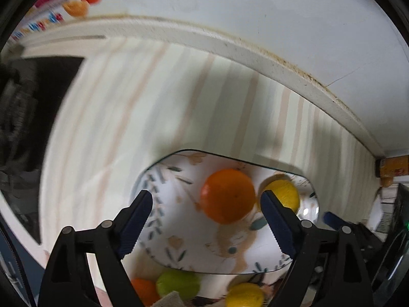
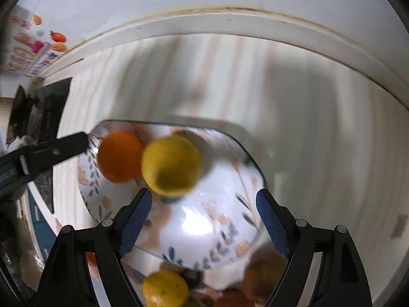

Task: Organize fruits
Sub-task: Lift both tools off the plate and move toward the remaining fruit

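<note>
An orange (image 1: pixel 227 195) and a lemon (image 1: pixel 283 194) are seen lying touching on the patterned plate (image 1: pixel 179 230). Both the left gripper (image 1: pixel 207 220) and the right gripper (image 2: pixel 203 220) are held released above the plate, with nothing grasped.

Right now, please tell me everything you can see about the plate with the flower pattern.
The plate is white and glossy, ceramic-looking, a rounded rectangle with a thin dark rim, printed with blue-grey leaves and tan flowers. It lies flat on the striped tablecloth. An orange and a lemon sit on it close together, towards its far side. Neither gripper touches it; more fruit lies beside its near edge.
</note>
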`<action>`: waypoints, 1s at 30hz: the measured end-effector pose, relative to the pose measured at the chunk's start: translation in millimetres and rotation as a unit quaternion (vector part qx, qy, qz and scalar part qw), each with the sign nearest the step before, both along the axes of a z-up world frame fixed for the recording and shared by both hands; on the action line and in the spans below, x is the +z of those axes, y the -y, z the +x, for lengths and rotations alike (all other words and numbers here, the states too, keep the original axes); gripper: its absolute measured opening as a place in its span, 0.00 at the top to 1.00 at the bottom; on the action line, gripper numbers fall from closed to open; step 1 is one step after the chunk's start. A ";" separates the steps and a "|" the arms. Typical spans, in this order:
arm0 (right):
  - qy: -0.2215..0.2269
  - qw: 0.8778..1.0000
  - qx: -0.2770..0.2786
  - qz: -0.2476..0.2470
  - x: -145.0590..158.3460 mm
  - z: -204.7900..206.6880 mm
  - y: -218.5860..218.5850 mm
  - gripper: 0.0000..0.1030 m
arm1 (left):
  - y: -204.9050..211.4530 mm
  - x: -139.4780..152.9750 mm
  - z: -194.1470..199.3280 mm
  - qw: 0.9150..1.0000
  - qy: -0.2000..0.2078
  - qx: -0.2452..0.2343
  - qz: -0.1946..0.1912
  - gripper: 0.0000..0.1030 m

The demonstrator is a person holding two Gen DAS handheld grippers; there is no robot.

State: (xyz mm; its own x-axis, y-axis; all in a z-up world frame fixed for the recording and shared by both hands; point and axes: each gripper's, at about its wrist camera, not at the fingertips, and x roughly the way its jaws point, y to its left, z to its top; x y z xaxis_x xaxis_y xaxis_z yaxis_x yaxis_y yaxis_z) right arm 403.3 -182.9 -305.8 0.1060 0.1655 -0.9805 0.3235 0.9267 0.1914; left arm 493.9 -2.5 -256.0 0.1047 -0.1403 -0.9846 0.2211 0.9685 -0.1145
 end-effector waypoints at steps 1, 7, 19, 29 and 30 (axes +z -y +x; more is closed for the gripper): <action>-0.001 1.000 0.000 -0.006 1.5 -2.5 -0.7 0.17 | -0.8 3.1 -2.8 1.000 0.009 0.000 0.008 0.16; 0.013 1.000 0.008 -0.024 27.4 -31.4 -6.4 0.17 | -15.8 28.2 -38.7 0.998 0.055 0.002 0.036 0.16; 0.087 0.994 0.048 -0.040 109.5 -97.4 -31.9 0.17 | -34.4 86.6 -118.0 0.993 0.120 0.004 0.021 0.16; 0.132 0.987 0.078 -0.043 168.2 -147.1 -44.4 0.17 | -40.7 126.1 -175.2 0.990 0.143 -0.010 0.001 0.16; 0.136 0.987 0.079 -0.041 173.1 -151.8 -43.7 0.17 | -40.3 130.7 -180.7 0.989 0.147 -0.013 -0.001 0.16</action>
